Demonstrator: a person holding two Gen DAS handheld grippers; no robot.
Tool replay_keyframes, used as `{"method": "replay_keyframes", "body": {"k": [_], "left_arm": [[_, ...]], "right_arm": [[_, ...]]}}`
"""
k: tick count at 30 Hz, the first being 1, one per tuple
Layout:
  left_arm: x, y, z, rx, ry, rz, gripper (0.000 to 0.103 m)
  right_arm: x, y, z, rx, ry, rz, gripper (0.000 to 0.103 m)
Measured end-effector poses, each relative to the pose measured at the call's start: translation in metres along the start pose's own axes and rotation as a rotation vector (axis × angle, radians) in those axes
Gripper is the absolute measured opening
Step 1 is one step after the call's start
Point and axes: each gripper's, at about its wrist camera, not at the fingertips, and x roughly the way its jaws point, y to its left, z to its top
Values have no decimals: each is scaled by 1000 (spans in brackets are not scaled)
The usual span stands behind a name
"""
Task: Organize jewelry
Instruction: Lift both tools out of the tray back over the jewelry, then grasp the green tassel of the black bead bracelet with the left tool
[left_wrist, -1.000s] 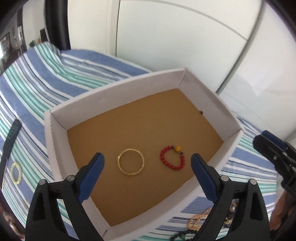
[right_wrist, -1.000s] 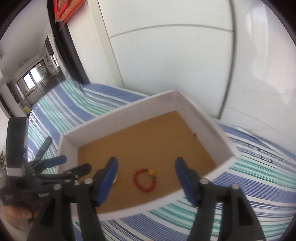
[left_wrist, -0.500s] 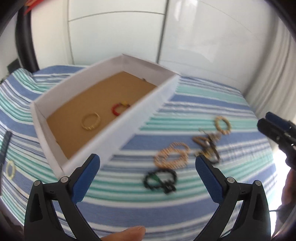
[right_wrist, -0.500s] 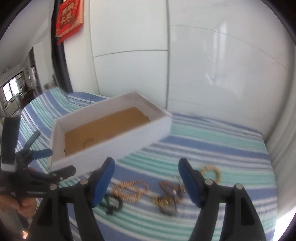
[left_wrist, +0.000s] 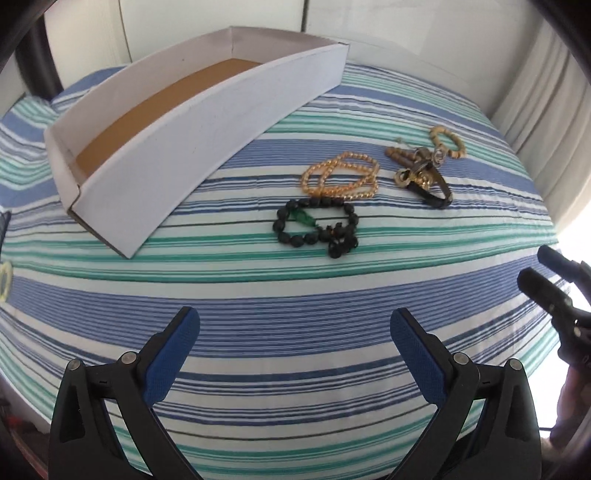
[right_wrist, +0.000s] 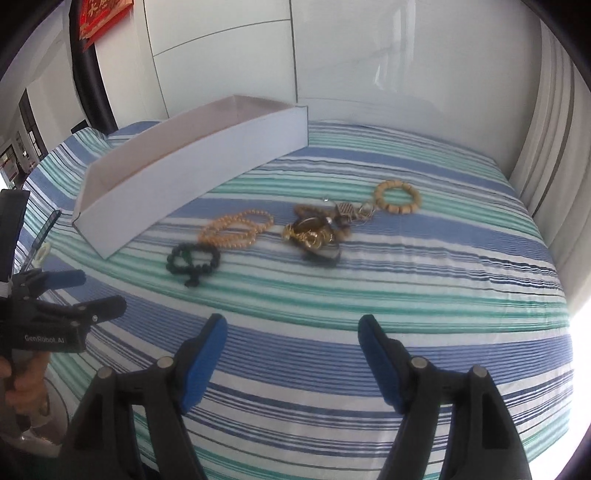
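Black bead bracelet ahead of both | left tongs, right tongs wide, empty

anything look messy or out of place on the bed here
Yes. The middle clump is several pieces tangled together, touching the tan bead bracelet. A pale ring lies alone at the far left, beyond the white box, apart from the rest.
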Motion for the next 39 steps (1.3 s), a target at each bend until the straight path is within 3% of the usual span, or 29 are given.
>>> {"method": "replay_keyframes", "body": {"k": [7, 11, 16, 26, 31, 33, 35, 39], "left_arm": [[-2, -18, 14, 54, -42, -36, 102], [9, -22, 21, 73, -28, -39, 102], [22, -13, 27, 50, 2, -67, 102], [41, 18, 40, -80, 42, -42, 102], [41, -3, 42, -6, 26, -67, 101], [43, -18, 40, 48, 26, -82, 99], [51, -31, 40, 85, 35, -88, 83], [78, -42, 43, 77, 82, -63, 70]], "right_arm": [[11, 3, 11, -1, -1, 13, 75], [15, -5, 12, 19, 6, 2, 75], [19, -23, 9, 59, 18, -15, 75], [34, -29, 6, 82, 51, 19, 75], [40, -22, 3, 59, 81, 37, 75], [43, -21, 2, 60, 88, 39, 75], [45, -22, 2, 67, 96, 40, 75], [45, -23, 3, 73, 92, 40, 75]]}}
